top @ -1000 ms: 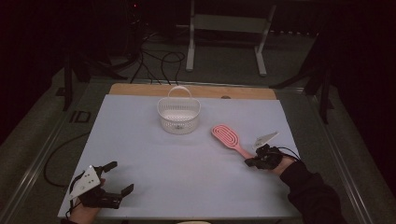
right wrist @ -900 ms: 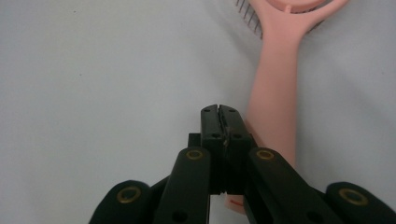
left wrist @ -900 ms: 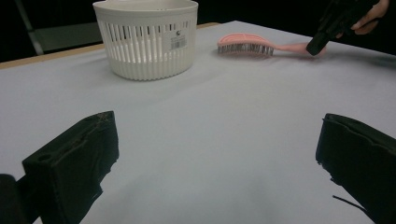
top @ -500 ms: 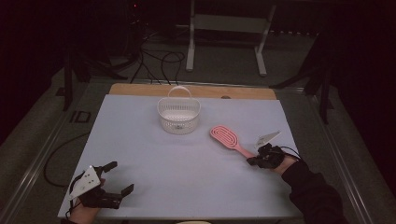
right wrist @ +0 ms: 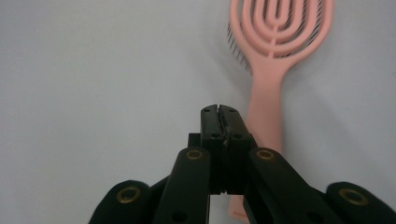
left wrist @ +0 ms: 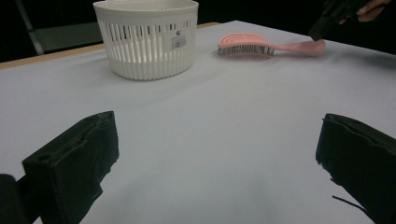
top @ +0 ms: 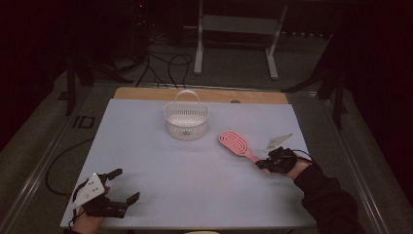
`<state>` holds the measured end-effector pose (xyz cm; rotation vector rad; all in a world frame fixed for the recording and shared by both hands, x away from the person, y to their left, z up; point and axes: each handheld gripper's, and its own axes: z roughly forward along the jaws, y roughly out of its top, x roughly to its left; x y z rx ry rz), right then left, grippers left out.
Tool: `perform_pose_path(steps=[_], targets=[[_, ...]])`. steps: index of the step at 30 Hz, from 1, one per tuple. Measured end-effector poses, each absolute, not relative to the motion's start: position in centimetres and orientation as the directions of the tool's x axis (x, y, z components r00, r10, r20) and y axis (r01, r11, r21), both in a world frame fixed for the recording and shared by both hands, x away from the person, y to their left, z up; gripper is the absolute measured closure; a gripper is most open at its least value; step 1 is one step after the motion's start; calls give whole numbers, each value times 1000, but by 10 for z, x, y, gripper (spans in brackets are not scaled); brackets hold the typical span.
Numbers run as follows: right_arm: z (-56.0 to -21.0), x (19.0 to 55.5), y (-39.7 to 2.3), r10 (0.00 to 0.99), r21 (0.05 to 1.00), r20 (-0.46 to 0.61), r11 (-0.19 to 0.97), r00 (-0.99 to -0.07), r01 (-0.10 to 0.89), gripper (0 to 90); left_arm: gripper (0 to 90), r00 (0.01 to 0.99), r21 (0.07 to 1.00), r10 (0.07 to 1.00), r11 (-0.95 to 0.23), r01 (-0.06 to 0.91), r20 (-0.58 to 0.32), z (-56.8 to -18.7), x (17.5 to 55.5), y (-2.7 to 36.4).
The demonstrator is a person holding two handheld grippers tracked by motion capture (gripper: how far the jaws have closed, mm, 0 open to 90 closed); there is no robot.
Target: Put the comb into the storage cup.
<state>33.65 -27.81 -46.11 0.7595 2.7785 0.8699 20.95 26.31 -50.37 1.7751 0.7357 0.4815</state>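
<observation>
right gripper [top: 265, 165]: jaws pressed together, empty, just beside hairbrush [top: 237, 145] handle, lined up to nudge it
left gripper [top: 122, 186]: jaws wide, idle, well clear of hairbrush
basket [top: 186, 120]: near hairbrush head, likely drop target

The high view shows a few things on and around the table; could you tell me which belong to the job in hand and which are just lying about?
In hand:
- pink hairbrush, its handle beside the shut right gripper
- white basket
- left gripper, open

Lying about:
- cables on the floor
- metal stand behind the table

Right gripper [right wrist: 218, 108] has its black jaws pressed together with nothing between them, hanging over the pale table [right wrist: 93, 70]. The pink hairbrush [right wrist: 273, 60] lies flat just beside the tips, handle running down behind the right jaw.
</observation>
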Motion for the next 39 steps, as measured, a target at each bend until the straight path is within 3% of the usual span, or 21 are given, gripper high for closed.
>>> perform_pose_path(steps=[3,10,14,23,28,32,35,39], targets=[[-455,339,-278,501,565,5,712,-865,416,894,2,724,949,688,-203,243,-38,-504,210,264],[-449,344,-277,507,564,-17,716,-862,410,792,2,724,948,689,-204,243,-37,-504,209,264],[-445,346,-275,516,563,-23,714,-856,415,702,2,724,948,688,-206,243,-37,-504,210,263],[-438,353,-272,554,542,-15,704,-833,459,405,2,724,948,689,-207,244,-36,-504,210,263],[-436,356,-271,569,534,-14,699,-822,475,295,2,724,947,689,-207,244,-36,-504,210,263],[-433,358,-268,579,523,-6,696,-815,491,140,2,724,947,689,-204,249,-41,-504,210,264],[-432,359,-266,578,515,-3,700,-816,494,78,2,724,947,689,-205,247,-39,-504,210,264],[-429,360,-263,574,515,2,701,-819,493,74,2,723,947,690,-206,248,-39,-504,210,263]])
